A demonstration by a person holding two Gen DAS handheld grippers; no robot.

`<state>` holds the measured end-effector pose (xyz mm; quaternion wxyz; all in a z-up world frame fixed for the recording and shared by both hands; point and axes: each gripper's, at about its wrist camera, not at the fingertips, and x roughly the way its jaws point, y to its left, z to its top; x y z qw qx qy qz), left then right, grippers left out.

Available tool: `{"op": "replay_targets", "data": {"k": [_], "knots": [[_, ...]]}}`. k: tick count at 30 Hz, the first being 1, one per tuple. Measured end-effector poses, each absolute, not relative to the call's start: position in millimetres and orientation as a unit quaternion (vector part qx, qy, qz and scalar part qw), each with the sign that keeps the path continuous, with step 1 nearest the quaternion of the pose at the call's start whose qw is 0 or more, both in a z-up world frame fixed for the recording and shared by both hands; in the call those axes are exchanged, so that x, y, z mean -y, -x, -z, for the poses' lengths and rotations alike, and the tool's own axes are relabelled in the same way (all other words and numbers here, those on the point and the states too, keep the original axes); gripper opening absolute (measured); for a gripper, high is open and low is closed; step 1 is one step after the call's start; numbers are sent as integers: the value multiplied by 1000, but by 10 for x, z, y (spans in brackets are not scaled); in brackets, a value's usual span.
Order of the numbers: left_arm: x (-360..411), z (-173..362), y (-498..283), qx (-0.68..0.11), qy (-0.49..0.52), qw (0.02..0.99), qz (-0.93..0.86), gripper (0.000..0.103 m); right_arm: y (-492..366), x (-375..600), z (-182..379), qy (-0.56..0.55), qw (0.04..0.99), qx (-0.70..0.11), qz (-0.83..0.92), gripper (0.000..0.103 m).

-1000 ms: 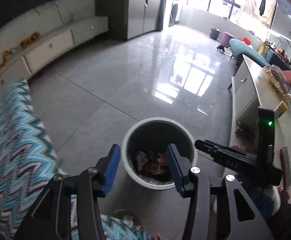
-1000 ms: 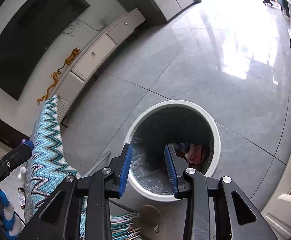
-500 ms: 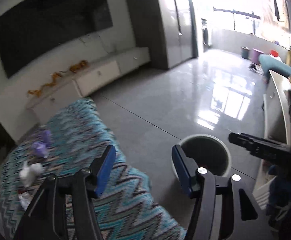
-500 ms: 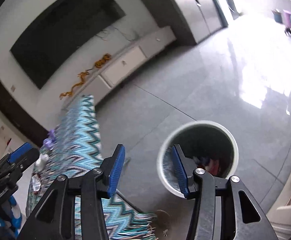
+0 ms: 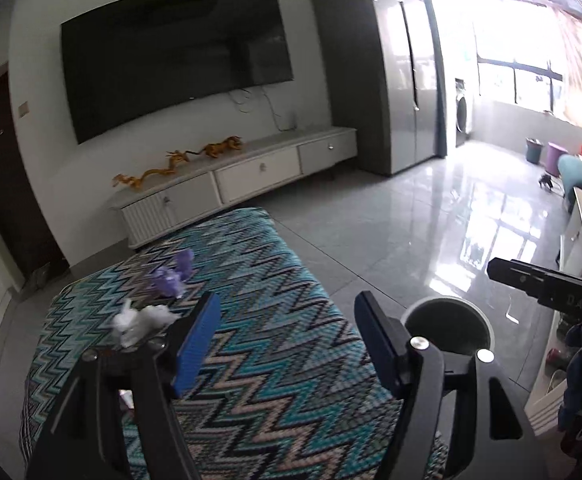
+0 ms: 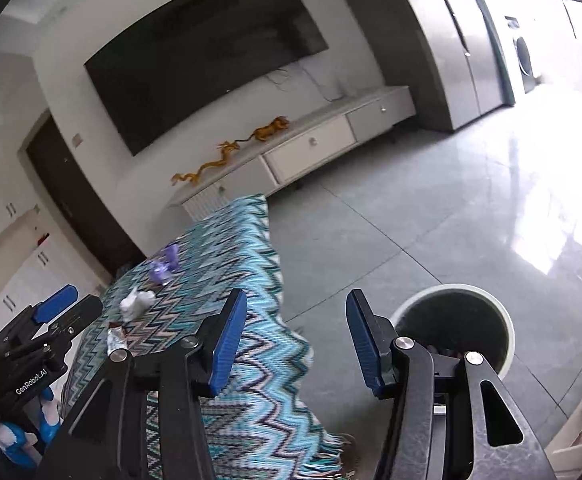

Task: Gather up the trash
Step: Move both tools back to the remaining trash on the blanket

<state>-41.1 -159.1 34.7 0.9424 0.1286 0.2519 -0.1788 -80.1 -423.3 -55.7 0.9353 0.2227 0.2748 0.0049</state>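
A: Two empty grippers, so you are between drops, I think. The big zigzag cloth (image 5: 275,320) covers the table and you are facing it.

B: Where is the bin?

A: The bin (image 6: 455,320) stands on the floor just beside the cloth's fringed corner, with some trash already inside. The left gripper (image 5: 287,340) is over the cloth, its jaws are opening and nothing is between them. The right gripper (image 6: 297,340) is near the corner, jaws also opening, nothing inside.

B: And what remains to collect?

A: On the far part of the cloth you have the purple wrappers (image 5: 173,276), next the white crumpled tissue (image 5: 141,320), and the smallest, a snack wrapper (image 6: 115,336), close to your left gripper. The next move, in my judgement, asks you to reach forward, lower one gripper around the tissue and close softly, because it is light and can slip away.
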Motion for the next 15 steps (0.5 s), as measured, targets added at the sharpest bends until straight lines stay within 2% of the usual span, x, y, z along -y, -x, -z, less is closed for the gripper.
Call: {"op": "replay_targets", "data": {"k": [15], "knots": [[634, -287, 308, -260, -61, 955, 131, 69, 554, 3363, 234, -150, 943, -294, -53, 56]]}}
